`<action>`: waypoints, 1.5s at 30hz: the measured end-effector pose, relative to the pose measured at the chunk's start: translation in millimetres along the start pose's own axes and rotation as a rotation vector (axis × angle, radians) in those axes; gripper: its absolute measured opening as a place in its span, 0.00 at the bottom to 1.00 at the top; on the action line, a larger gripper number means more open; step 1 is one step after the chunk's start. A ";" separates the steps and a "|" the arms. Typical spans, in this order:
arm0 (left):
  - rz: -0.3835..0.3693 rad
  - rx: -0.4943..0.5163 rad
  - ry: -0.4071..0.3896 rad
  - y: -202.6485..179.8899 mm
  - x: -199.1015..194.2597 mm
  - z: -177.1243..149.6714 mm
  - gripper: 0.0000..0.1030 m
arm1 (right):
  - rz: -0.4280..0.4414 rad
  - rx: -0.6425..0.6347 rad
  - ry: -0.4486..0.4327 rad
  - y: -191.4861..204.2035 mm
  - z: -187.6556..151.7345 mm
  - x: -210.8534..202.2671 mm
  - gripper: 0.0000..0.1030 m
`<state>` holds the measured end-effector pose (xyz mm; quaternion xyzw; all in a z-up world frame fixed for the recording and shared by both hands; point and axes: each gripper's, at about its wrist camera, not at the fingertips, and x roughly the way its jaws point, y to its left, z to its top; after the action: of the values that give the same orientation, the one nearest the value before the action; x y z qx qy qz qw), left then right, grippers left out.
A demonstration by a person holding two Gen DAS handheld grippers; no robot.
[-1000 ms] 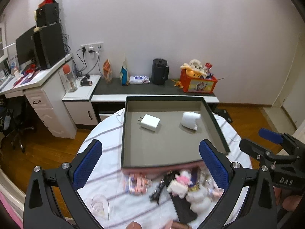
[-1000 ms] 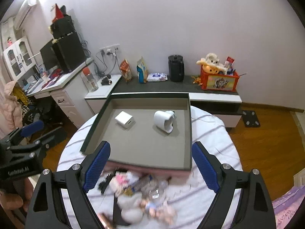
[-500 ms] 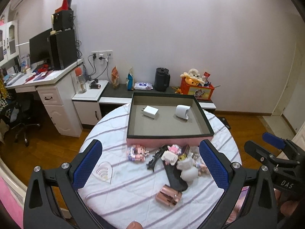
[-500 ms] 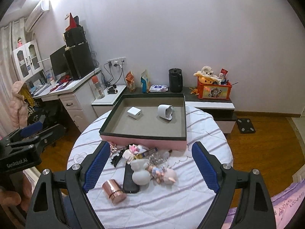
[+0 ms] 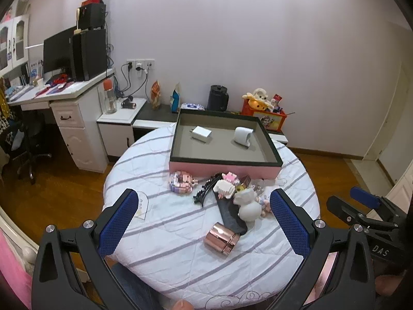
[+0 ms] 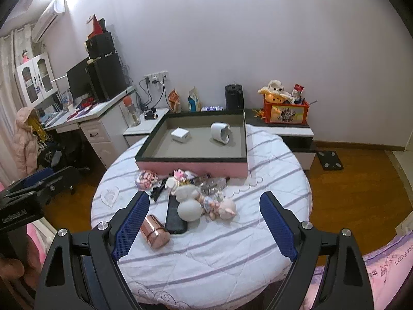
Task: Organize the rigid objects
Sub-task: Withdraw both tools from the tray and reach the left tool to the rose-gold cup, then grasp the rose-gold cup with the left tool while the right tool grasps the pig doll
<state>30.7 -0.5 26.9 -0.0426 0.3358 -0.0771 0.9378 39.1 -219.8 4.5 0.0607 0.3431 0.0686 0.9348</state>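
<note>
The pile of small rigid things sits at the centre of both wrist views, on the round table (image 5: 180,235) with its striped white cloth. In it I see a rose-gold cylinder (image 5: 222,238) lying on its side, touching the near end of a flat black case (image 6: 175,214), a white gourd-shaped figurine (image 6: 188,204) on that case, a black hair clip (image 5: 204,192), a pink brick-built toy (image 5: 182,182) to the left and a small pig figure (image 6: 225,208) to the right. Just behind the pile, toward the upper middle of the frame, stands the pink-sided tray (image 5: 222,166) — inside it lie a white charger (image 5: 201,134) and a white cup-like object (image 6: 220,133), well apart.

My left gripper (image 5: 204,222) hangs wide open above the near table edge, holding nothing. My right gripper (image 6: 204,228) is also spread wide and empty — the cylinder lies just beside its left finger (image 6: 131,228).
</note>
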 end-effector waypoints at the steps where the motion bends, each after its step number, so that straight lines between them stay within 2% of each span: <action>1: 0.004 -0.003 0.005 0.9 1.7 -2.3 1.00 | 0.000 0.001 0.008 -0.8 -2.6 2.1 0.86; 10: -0.002 -0.004 0.085 8.3 30.0 -36.1 1.00 | -0.007 0.019 0.069 -10.0 -16.1 23.5 0.86; 19: -0.026 0.061 0.130 0.2 60.2 -66.0 1.00 | -0.011 0.026 0.117 -13.8 -22.2 45.6 0.86; 26: -0.056 0.101 0.181 -9.0 100.3 -89.9 1.00 | -0.009 0.029 0.156 -17.0 -26.5 63.3 0.86; 33: -0.063 0.103 0.228 -9.3 136.1 -99.1 1.00 | -0.017 0.040 0.189 -22.7 -28.2 80.5 0.86; 40: -0.104 0.126 0.253 -12.5 161.5 -105.4 1.00 | -0.024 0.044 0.227 -24.8 -31.9 99.6 0.86; 43: -0.134 0.113 0.257 -12.4 166.1 -106.4 0.95 | -0.026 0.043 0.239 -25.4 -33.6 106.9 0.86; 44: -0.145 0.108 0.253 -11.8 165.9 -105.7 0.89 | -0.028 0.041 0.242 -25.9 -33.9 109.3 0.86; 45: -0.158 0.107 0.251 -11.4 165.2 -104.7 0.79 | -0.032 0.038 0.247 -26.0 -34.6 112.5 0.86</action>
<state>88.7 -43.3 -155.3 -0.0091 0.4413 -0.1732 0.8804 103.8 -223.9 -97.1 0.0639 0.4575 0.0544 0.8852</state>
